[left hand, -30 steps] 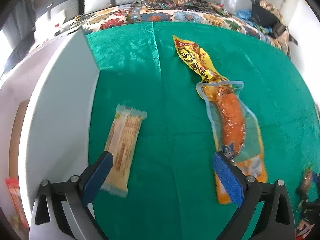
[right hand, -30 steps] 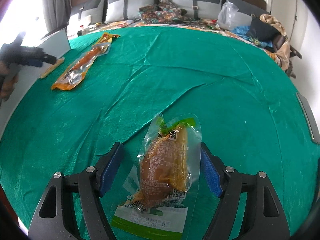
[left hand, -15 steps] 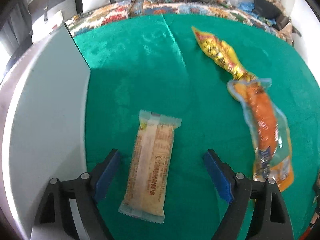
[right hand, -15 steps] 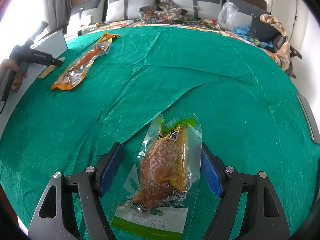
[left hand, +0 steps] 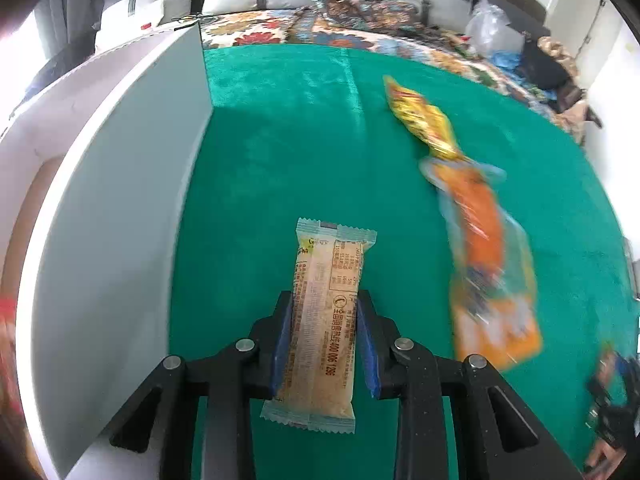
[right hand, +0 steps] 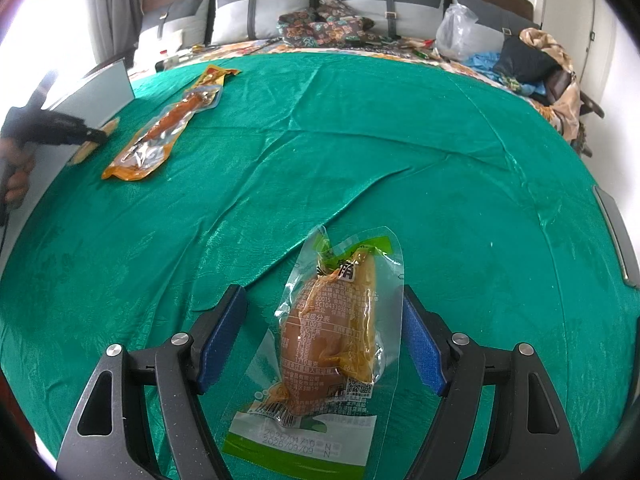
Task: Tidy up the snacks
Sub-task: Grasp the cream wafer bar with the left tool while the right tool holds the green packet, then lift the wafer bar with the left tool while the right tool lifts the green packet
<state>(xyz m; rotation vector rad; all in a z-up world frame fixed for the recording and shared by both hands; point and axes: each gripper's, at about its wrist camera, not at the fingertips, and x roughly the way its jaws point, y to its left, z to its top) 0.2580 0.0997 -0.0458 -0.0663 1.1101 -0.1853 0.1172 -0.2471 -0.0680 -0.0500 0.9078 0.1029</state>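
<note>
Left gripper [left hand: 325,334] jaws clamped on pale beige rectangular wrapped snack bar [left hand: 325,320]. Right gripper [right hand: 322,332] jaws spread wide, straddling clear vacuum-sealed brown meat pouch [right hand: 330,332] on green cloth surface [right hand: 440,184], apparently not touching it.

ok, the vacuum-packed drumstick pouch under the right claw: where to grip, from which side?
Grip the bulging meat middle of the drumstick pouch, across its width, coming straight down. It lies flat, lengthwise between the open right claw fingers; the clear film edges are thin and flat.

Black claw [left hand: 324,344], blue pads [left hand: 366,354], seemingly silver screws.
</note>
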